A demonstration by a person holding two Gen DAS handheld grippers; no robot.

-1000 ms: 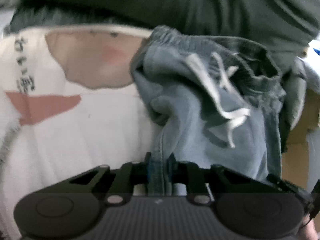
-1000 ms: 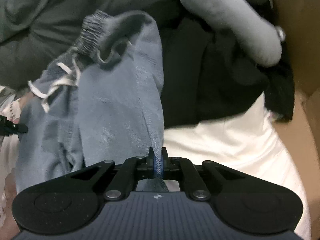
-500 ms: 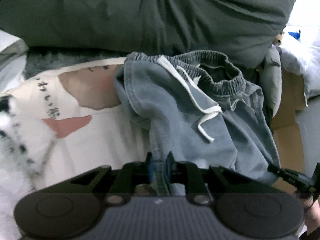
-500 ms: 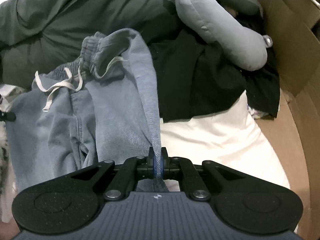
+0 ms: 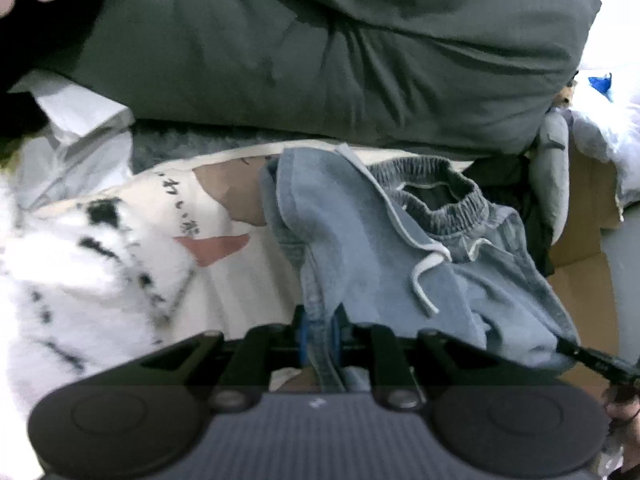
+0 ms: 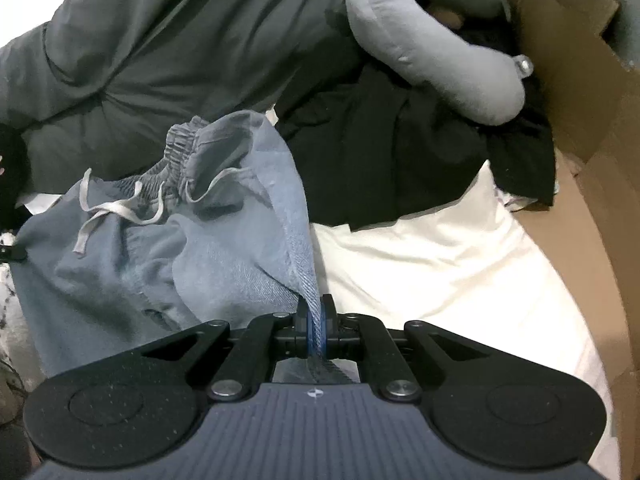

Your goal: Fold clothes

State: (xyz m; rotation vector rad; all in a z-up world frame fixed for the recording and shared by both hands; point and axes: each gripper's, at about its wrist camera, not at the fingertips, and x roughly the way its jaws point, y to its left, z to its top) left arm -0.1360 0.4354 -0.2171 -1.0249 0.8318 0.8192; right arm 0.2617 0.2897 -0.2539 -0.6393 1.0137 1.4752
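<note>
The left gripper (image 5: 320, 330) and the right gripper (image 6: 316, 326) each have their jaws clenched on a hem edge of the faded blue drawstring shorts with a white cord (image 5: 400, 248) (image 6: 160, 248). The shorts hang between the two grippers, waistband away from the cameras, directly in front of the large dark green pillow (image 5: 340, 52). Relative to that pillow, the brown cardboard box (image 6: 580, 128) stands to the right and holds the grey neck cushion (image 6: 432, 60), black garment (image 6: 400, 152) and cream cloth (image 6: 440, 264).
</note>
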